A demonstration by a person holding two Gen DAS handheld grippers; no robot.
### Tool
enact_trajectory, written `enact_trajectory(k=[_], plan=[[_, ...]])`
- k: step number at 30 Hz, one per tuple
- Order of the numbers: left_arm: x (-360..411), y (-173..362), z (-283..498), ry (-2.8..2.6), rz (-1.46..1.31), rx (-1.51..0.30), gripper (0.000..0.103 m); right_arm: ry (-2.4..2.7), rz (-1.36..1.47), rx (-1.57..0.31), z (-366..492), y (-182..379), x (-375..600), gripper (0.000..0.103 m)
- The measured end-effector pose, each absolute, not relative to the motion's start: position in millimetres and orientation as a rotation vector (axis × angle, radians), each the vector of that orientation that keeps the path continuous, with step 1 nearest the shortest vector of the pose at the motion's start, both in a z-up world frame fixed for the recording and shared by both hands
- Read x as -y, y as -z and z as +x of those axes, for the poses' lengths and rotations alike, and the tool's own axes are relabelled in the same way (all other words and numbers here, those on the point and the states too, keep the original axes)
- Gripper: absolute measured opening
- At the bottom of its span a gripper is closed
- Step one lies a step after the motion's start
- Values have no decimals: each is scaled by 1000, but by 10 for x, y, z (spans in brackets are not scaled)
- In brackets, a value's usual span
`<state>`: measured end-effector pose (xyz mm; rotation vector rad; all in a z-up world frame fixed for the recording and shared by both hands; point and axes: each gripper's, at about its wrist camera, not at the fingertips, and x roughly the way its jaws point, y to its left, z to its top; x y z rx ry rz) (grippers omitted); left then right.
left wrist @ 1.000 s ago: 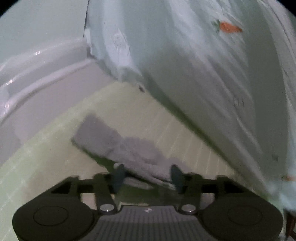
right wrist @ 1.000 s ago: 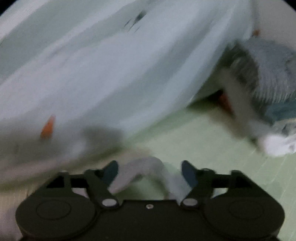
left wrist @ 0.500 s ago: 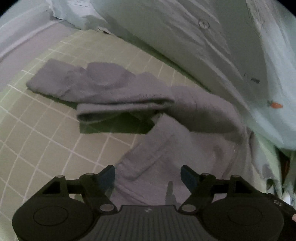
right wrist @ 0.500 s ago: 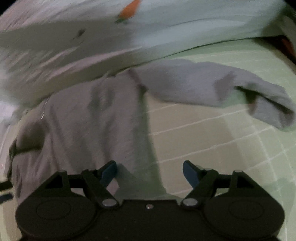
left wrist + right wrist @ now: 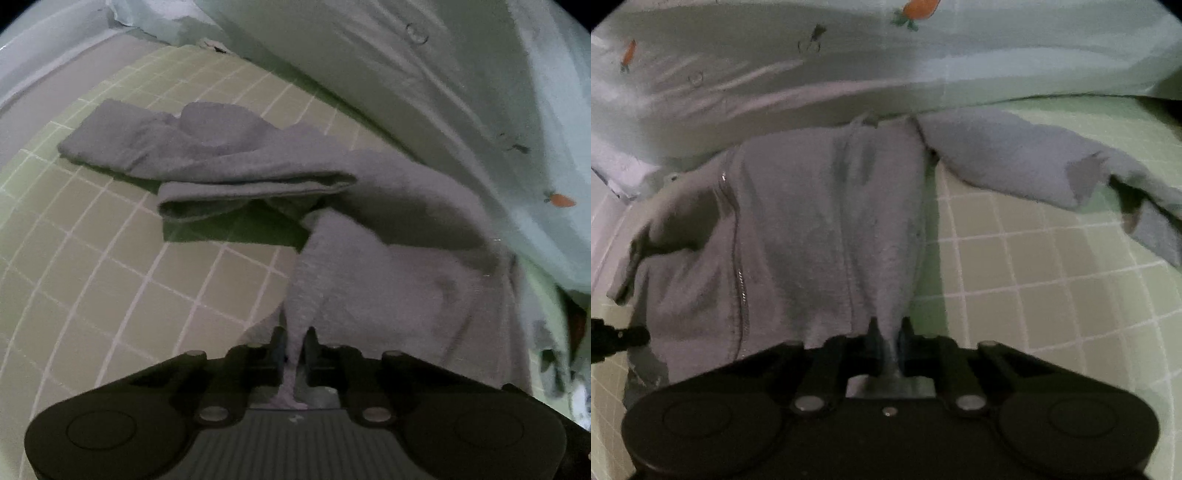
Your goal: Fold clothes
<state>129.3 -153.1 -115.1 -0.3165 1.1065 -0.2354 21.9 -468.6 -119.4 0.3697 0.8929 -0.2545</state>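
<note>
Fingers on both grippers are clenched on gray cloth. The left gripper [image 5: 294, 345] pinches a thin ridge of a gray jacket [image 5: 388, 258], and the right gripper [image 5: 886, 338] pinches another ridge of the same garment along its near edge.

Largest in view is a pale quilt [image 5: 849, 62] printed with small orange carrots, heaped along the far side. Beneath everything is a green mat [image 5: 110, 277] ruled with a white grid. On that mat lies the jacket, its far edge tucked against or just under the quilt.

From the right wrist, the jacket's body spreads up and away from the fingers, with a zipper [image 5: 737, 236] running down its left part. One sleeve [image 5: 1034, 166] stretches out to the right across the mat, its cuff end bent over. From the left wrist, the other sleeve [image 5: 184, 147] reaches out to the left, doubled back on itself so that a fold stands slightly off the mat and casts a shadow.

Judging by how it drapes and bunches, the jacket looks soft, fairly thick and light, with no stiffness: it should sag between the two holds and trail its loose sleeves when lifted. Taking it at the hem corners, one in each gripper, seems the sound choice; the cloth gathered between the fingers suggests a firm hold, though how deep it goes I cannot tell.
</note>
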Motion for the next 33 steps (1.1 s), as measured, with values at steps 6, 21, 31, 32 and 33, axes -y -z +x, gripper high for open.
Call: enact_trajectory(k=[6, 21, 31, 32, 33], plan=[[1472, 992, 704, 241, -331, -1108, 9, 266, 347, -840, -216, 918, 4604, 8], [1401, 1093, -200, 111, -283, -1209, 14, 205, 360, -999, -1021, 1179, 4332, 9], [1889, 837, -110, 168, -149, -1069, 89, 271, 352, -880, -1107, 1025, 4620, 94], [1948, 844, -80, 175, -142, -1067, 91, 286, 332, -864, -1106, 1022, 4649, 103], [2013, 855, -41, 175, -133, -1069, 92, 296, 315, -852, -1101, 1018, 4686, 103]])
